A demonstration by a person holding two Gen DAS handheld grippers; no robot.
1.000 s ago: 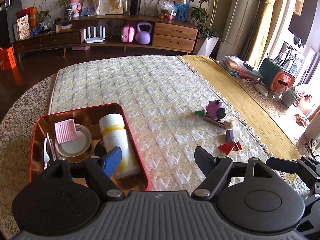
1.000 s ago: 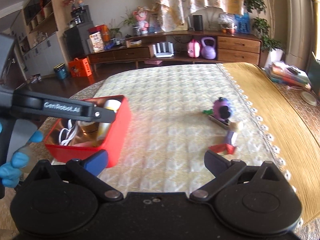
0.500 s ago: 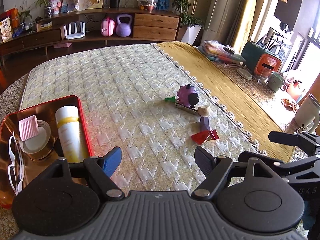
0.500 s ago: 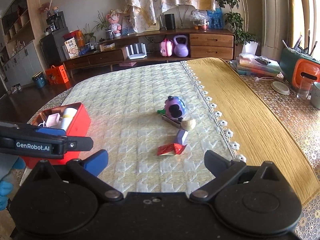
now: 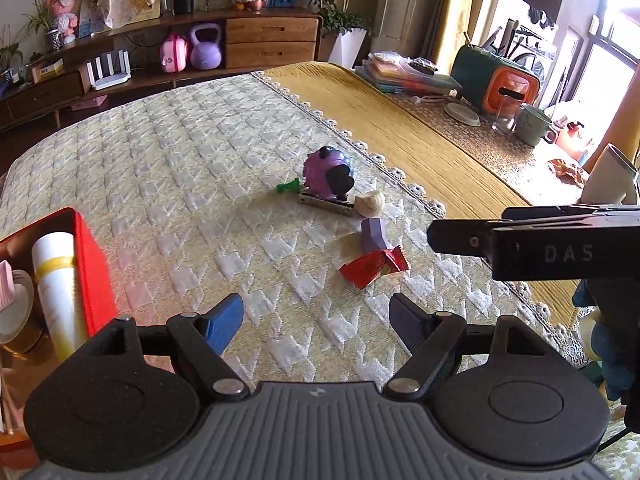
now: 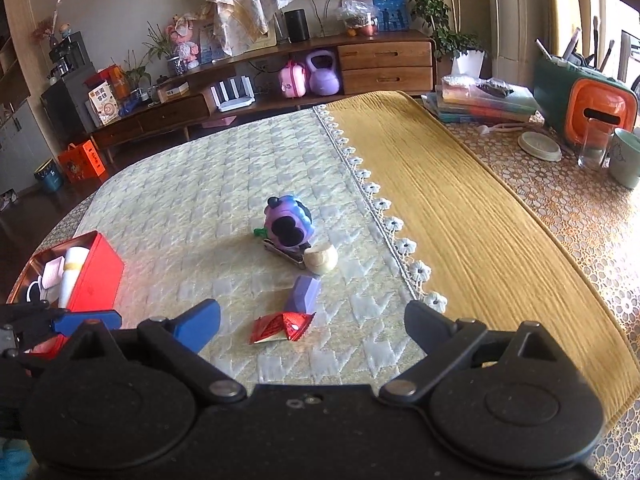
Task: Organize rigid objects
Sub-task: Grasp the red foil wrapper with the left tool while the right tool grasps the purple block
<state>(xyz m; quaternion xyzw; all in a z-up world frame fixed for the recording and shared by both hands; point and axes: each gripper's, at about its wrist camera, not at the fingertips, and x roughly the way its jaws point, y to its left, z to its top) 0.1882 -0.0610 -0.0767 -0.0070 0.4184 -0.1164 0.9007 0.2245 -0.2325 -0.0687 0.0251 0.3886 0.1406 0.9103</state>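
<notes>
On the pale quilted cloth (image 6: 192, 208) a cluster of small things lies right of middle: a round purple toy (image 6: 289, 222) farthest, on a flat metal bar (image 6: 285, 255), with a small green piece (image 6: 259, 232) at its left and a cream shell-like lump (image 6: 321, 259) at the bar's near right end. Nearer lies a lilac block (image 6: 303, 294), then a red foil packet (image 6: 280, 326) touching it. Well apart at the near left sits a red tin tray (image 6: 96, 280) holding a white tube with a yellow band (image 5: 54, 280). A yellow runner (image 6: 460, 220) lies to the right.

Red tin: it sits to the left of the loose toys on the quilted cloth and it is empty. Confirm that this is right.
Not quite. The red tin does sit to the left of the loose toys on the quilted cloth, but it is not empty: the left wrist view shows a white bottle with a yellow band lying inside it, along with other small items.
</notes>
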